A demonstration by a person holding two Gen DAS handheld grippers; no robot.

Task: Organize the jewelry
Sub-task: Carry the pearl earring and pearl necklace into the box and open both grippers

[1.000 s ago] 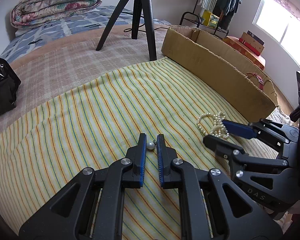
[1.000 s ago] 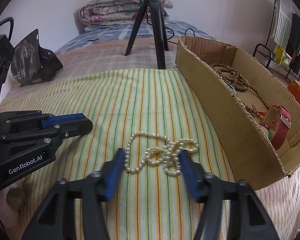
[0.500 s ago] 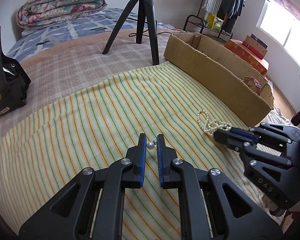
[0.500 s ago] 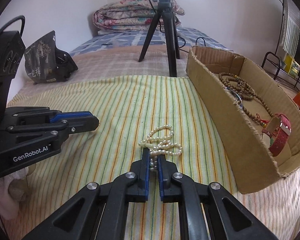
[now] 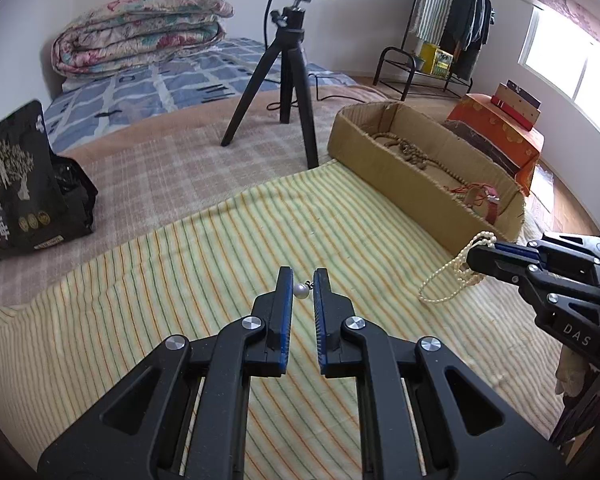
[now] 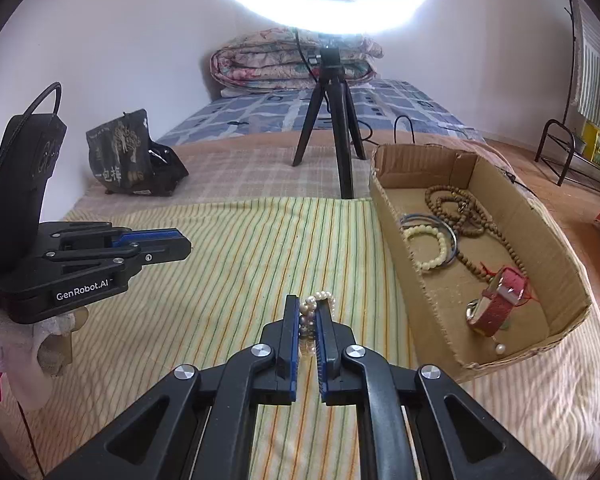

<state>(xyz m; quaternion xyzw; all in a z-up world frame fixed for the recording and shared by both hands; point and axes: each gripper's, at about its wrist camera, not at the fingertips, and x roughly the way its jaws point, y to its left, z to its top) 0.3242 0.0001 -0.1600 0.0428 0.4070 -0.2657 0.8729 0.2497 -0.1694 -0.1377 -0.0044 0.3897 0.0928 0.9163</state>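
Observation:
My left gripper is shut on a small pearl earring and holds it above the striped cloth. My right gripper is shut on a pearl necklace, lifted off the cloth; in the left wrist view the necklace hangs in loops from the right gripper. The cardboard box lies to the right, holding a wooden bead strand, a pale bead bracelet, bangles and a red watch.
A black tripod with a ring light stands on the bed behind the cloth. A black bag sits at the far left. A folded quilt lies at the bed's head. A clothes rack stands at the back right.
My right gripper closed on the pearl necklace and lifted it off the cloth. Both grippers rose, the left one still holding the earring.

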